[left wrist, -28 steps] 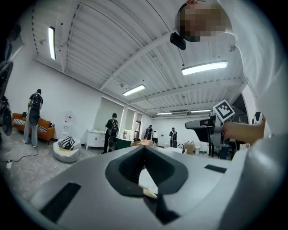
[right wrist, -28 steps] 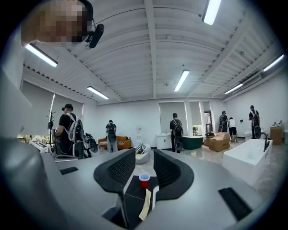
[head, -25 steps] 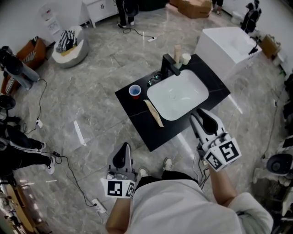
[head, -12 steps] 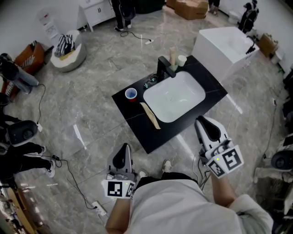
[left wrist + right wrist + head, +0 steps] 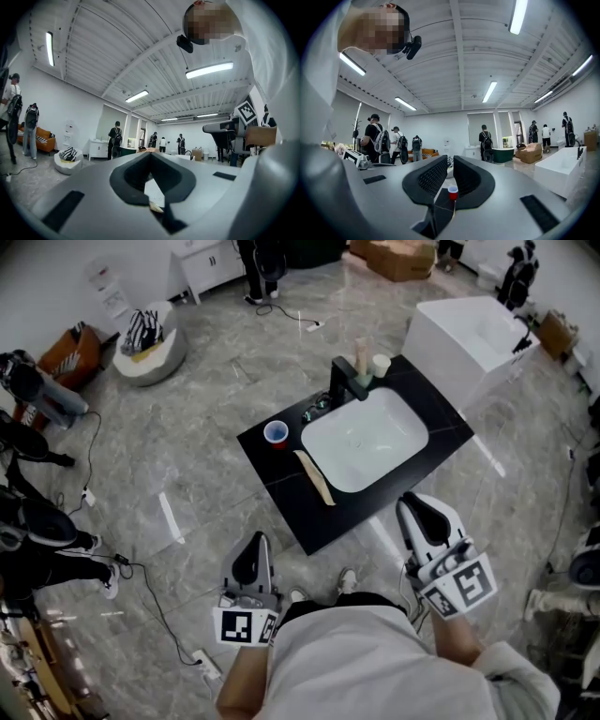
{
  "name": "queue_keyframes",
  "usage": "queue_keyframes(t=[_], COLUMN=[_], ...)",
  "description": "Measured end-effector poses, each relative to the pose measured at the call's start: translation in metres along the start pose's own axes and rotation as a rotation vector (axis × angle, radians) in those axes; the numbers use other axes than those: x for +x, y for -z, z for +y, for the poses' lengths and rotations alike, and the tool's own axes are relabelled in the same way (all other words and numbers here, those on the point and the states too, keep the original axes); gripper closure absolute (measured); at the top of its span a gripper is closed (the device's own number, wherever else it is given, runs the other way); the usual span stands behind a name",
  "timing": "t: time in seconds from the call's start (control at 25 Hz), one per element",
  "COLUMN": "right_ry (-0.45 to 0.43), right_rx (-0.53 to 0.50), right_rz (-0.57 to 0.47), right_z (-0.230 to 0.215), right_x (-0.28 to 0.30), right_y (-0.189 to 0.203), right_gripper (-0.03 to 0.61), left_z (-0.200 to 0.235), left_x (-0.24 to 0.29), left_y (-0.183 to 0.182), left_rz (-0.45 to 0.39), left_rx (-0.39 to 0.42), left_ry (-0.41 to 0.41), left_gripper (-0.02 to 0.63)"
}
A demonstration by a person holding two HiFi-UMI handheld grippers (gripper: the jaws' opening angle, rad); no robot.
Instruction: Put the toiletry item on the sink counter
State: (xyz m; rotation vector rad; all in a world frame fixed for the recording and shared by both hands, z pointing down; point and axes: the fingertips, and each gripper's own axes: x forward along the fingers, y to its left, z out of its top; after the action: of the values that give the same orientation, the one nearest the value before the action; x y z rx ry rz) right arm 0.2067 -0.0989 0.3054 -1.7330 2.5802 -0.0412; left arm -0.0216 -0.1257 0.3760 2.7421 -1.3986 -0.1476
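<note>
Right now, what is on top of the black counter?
A white basin, black faucet, red cup, a long tan strip, and a tan bottle beside a white cup. The faucet covers the bottle's bottom.

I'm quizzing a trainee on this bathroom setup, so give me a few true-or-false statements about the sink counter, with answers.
1. A cup stands on the counter beside the basin. True.
2. The faucet is white. False: it is black.
3. A long tan stick lies on the counter. True.
4. A bottle stands inside the basin. False: it stands on the counter behind the basin, by the faucet.
</note>
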Motion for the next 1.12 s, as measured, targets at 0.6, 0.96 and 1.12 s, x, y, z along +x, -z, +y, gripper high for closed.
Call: queue_keyframes(t=[0.6, 0.96, 1.12], right_ry=[-0.090, -0.105, -0.102], right_rx=[-0.057, -0.070, -0.074], right_rz=[-0.057, -0.076, -0.072], right_z=[0.024, 0.025, 0.022], right_x=[0.018, 0.021, 0.020], right_y=[-0.015, -0.023, -0.023], right_gripper=[0.515, 0.515, 0.515], left_z=[0.015, 0.016, 0.014], left_x=[-0.016, -0.014, -0.013], left_y=[-0.001, -0.006, -0.007], left_rz=[-0.007, -0.018, -0.021], left_rx=[0.010, 0.015, 0.012], left_ry=[-0.074, -0.086, -0.083], left_gripper=[0.611, 0.611, 0.612])
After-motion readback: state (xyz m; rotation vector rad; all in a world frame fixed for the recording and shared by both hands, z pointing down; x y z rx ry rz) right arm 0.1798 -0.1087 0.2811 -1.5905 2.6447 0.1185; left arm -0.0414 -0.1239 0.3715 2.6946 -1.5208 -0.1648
